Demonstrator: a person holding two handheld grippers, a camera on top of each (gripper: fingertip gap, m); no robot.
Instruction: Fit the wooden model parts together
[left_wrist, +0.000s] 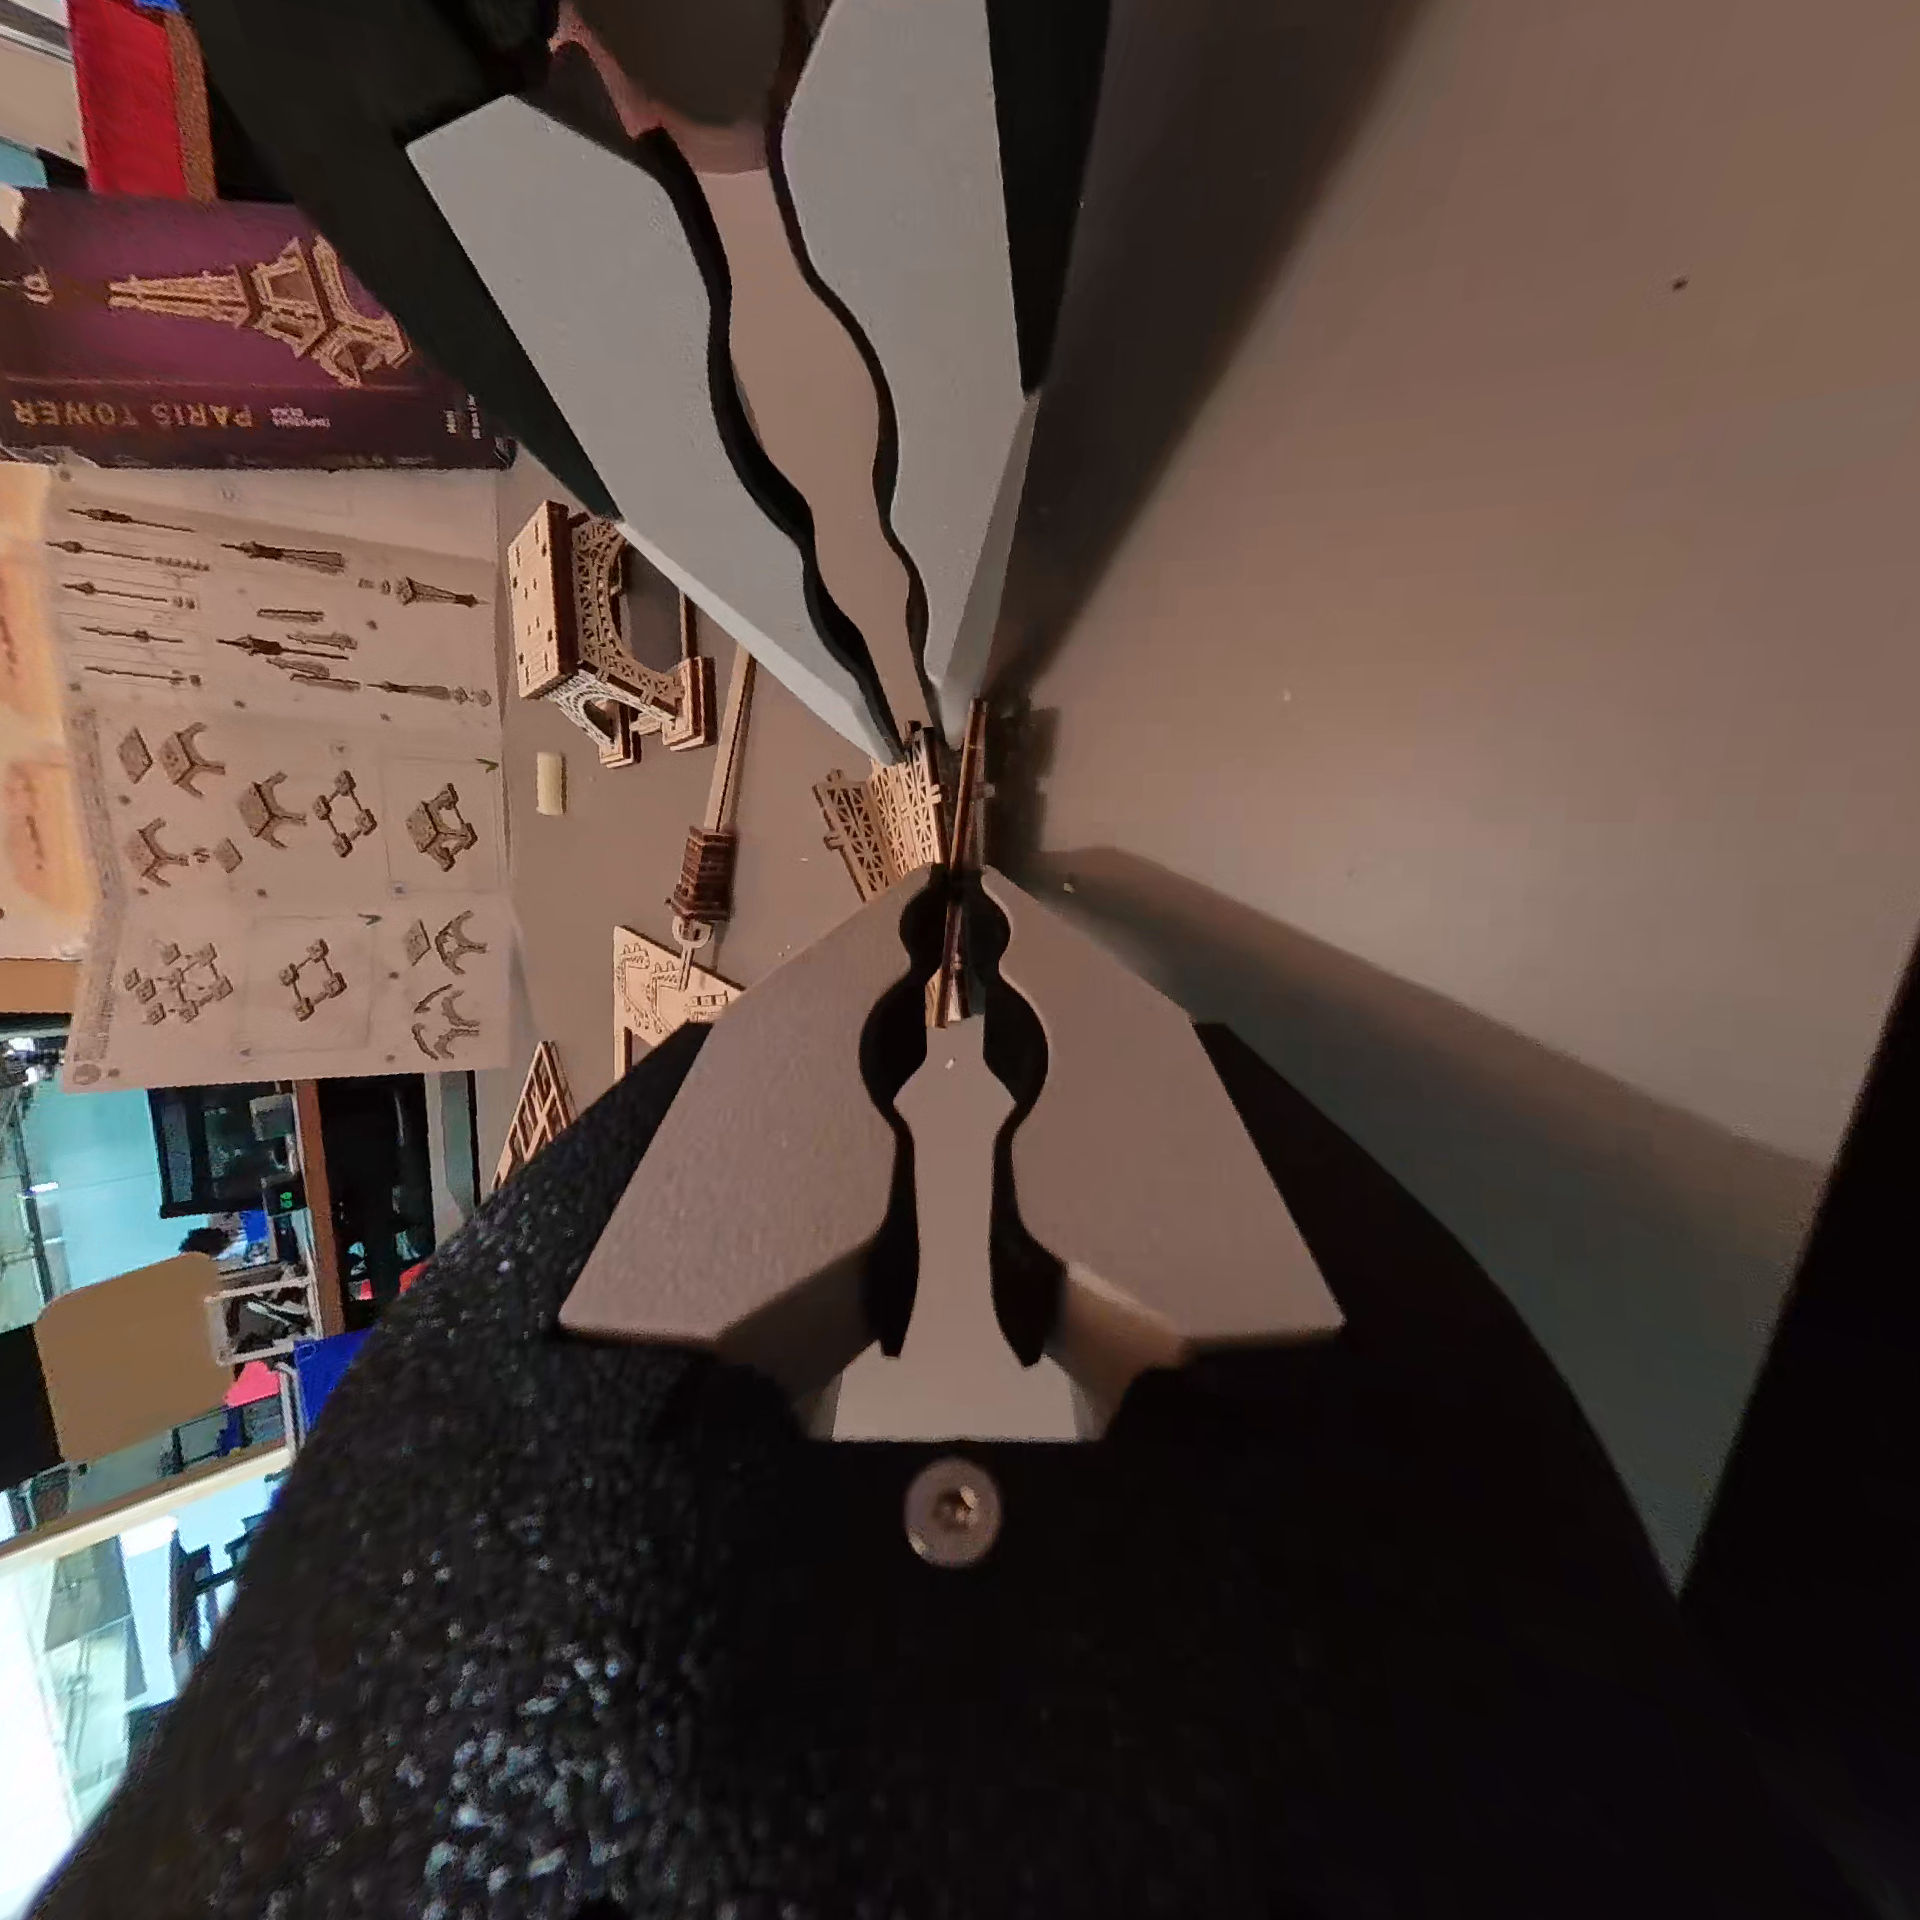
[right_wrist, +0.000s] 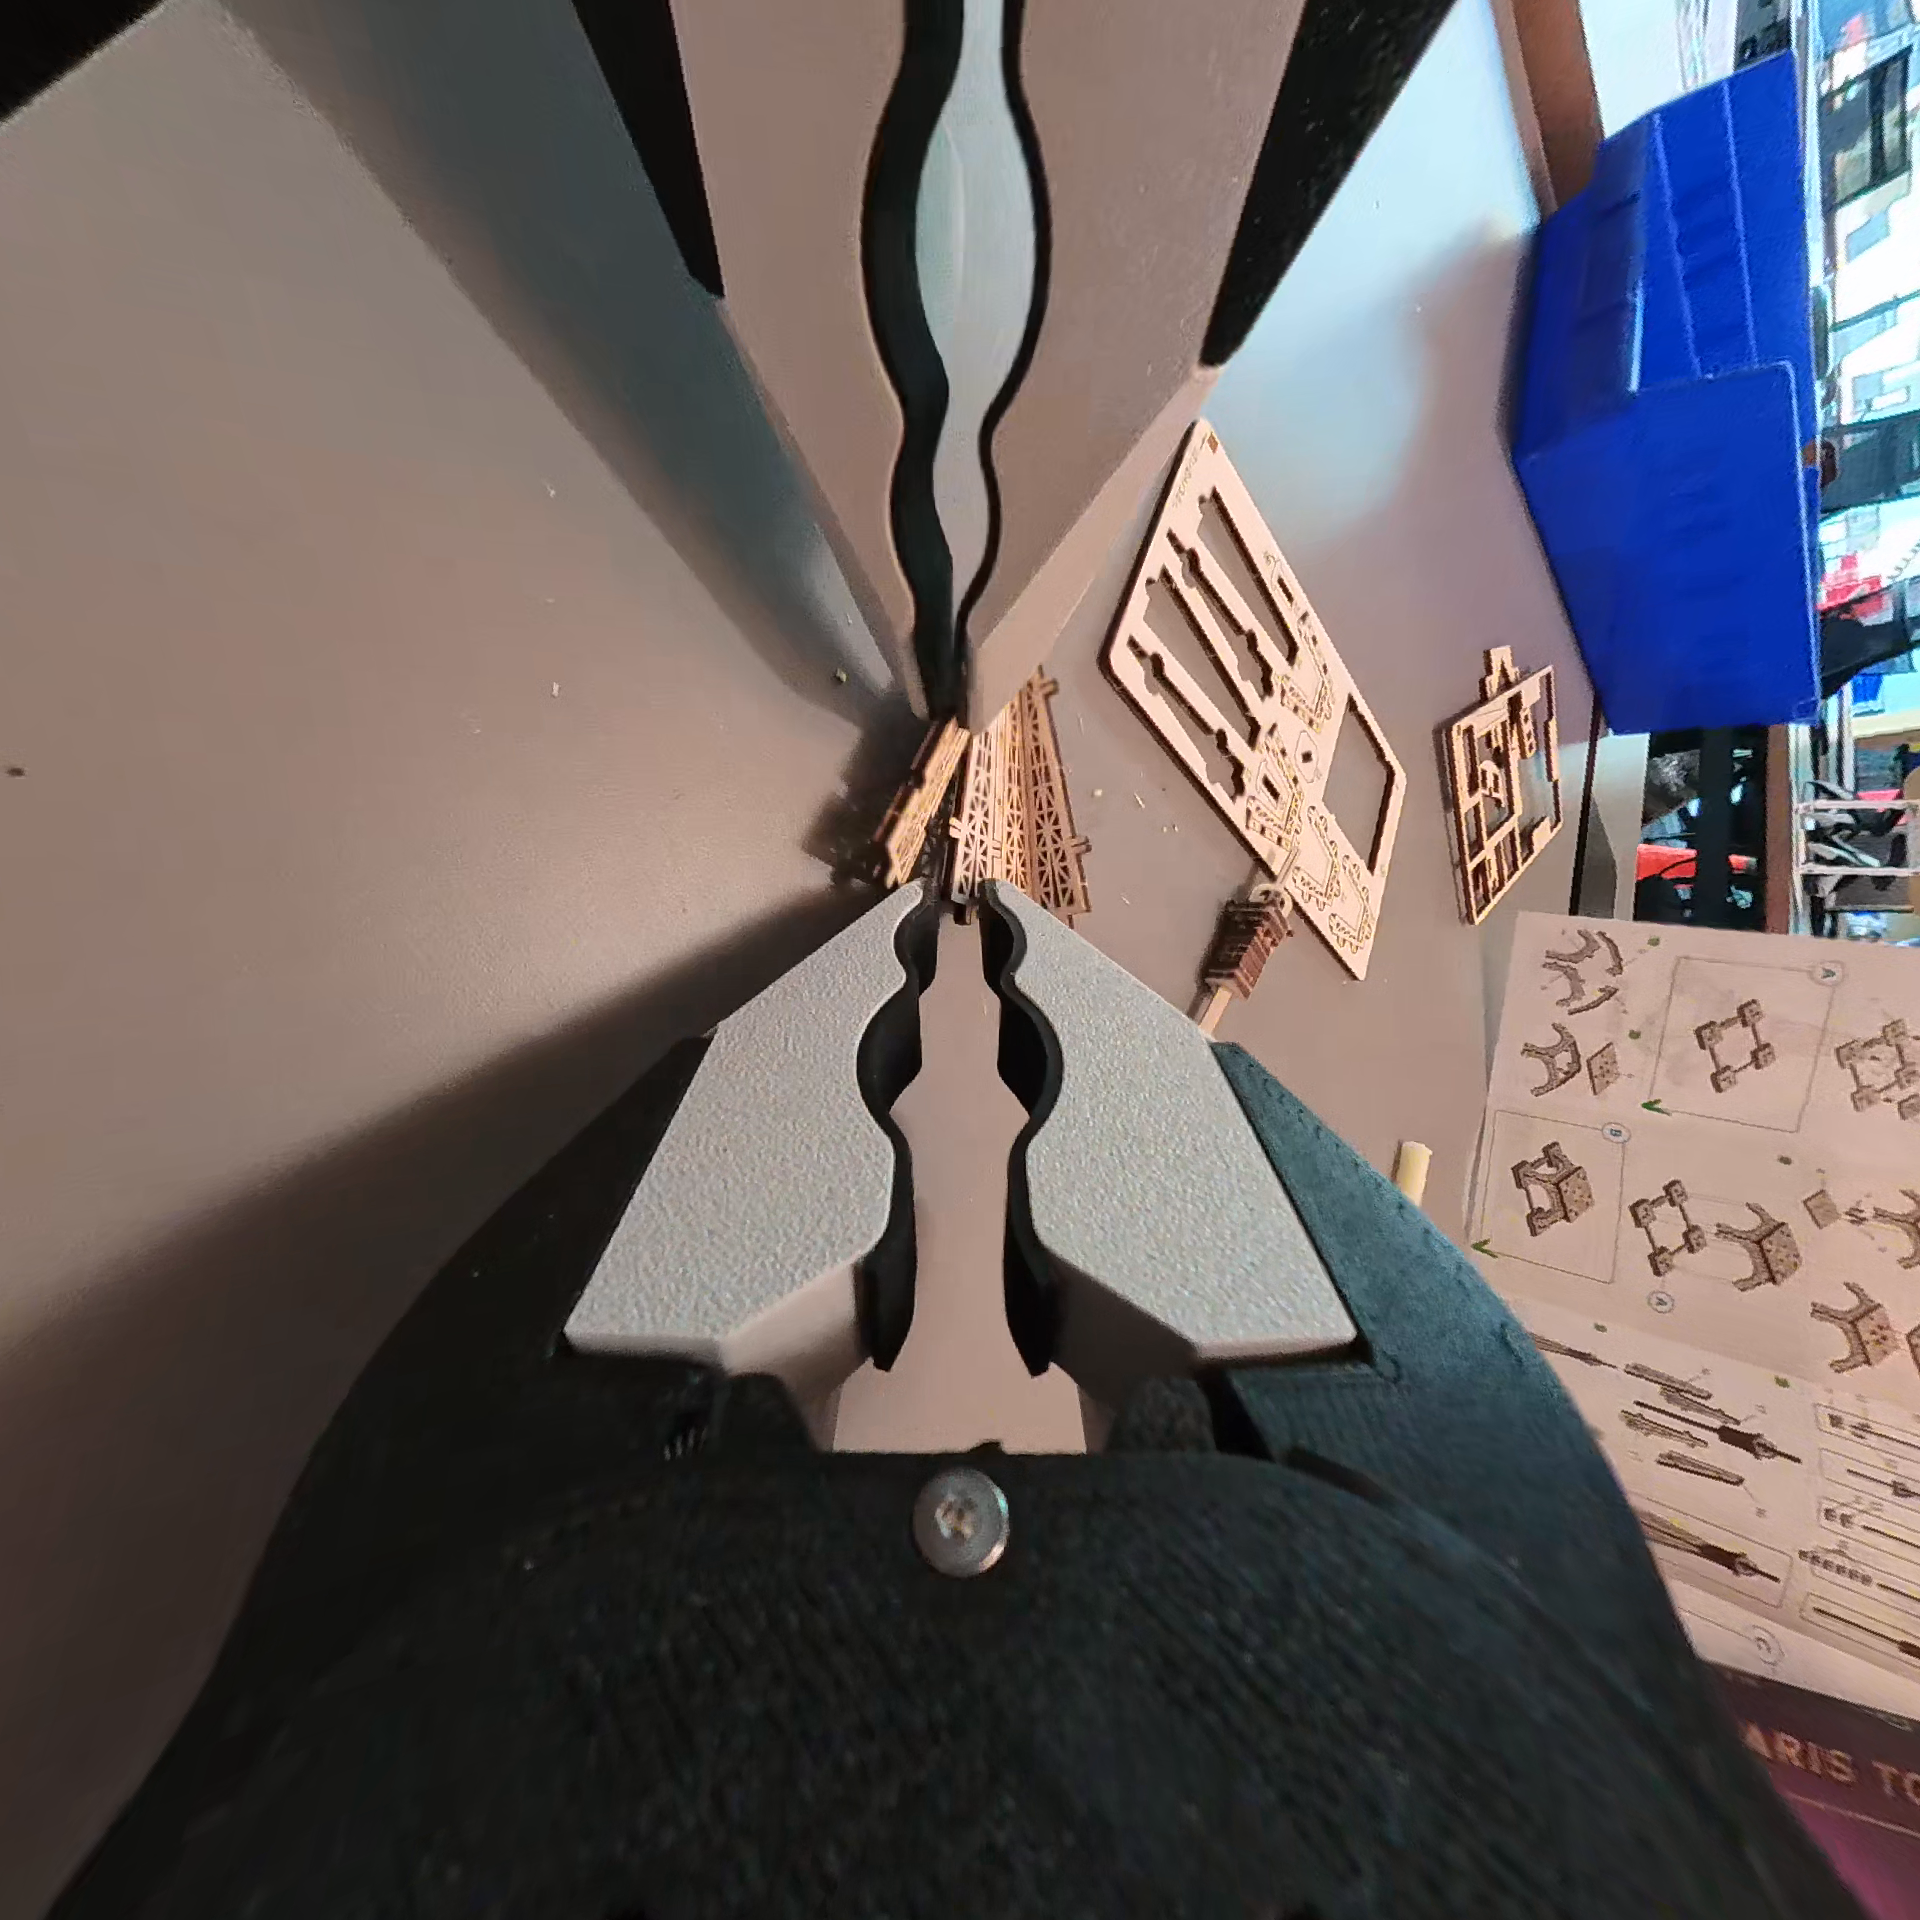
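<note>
My left gripper (left_wrist: 956, 888) is shut on a thin wooden lattice panel (left_wrist: 956, 966), seen edge-on between its fingers. My right gripper (right_wrist: 954, 899) is shut on a pale lattice tower section (right_wrist: 1013, 821) made of joined panels. The two grippers meet tip to tip just above the grey table. The right gripper (left_wrist: 925, 722) comes in from the top of the left wrist view, holding the tower section (left_wrist: 894, 821). The left gripper (right_wrist: 948, 717) comes in from the top of the right wrist view, with its panel (right_wrist: 920, 805) pressed against the section's edge. The joint itself is partly hidden by the fingertips.
The assembled tower base (left_wrist: 613, 634), a spire piece (left_wrist: 717, 810) and a cream peg (left_wrist: 551, 781) lie near the instruction sheet (left_wrist: 291, 779) and the purple box (left_wrist: 208, 332). Punched-out wooden sheets (right_wrist: 1247, 727) (right_wrist: 1501, 790) and a blue bin (right_wrist: 1683, 468) sit by the table edge. Less than 4 cm separates the two grippers' tips. The spire piece (left_wrist: 717, 810) is about 9 centimetres from my right fingertips.
</note>
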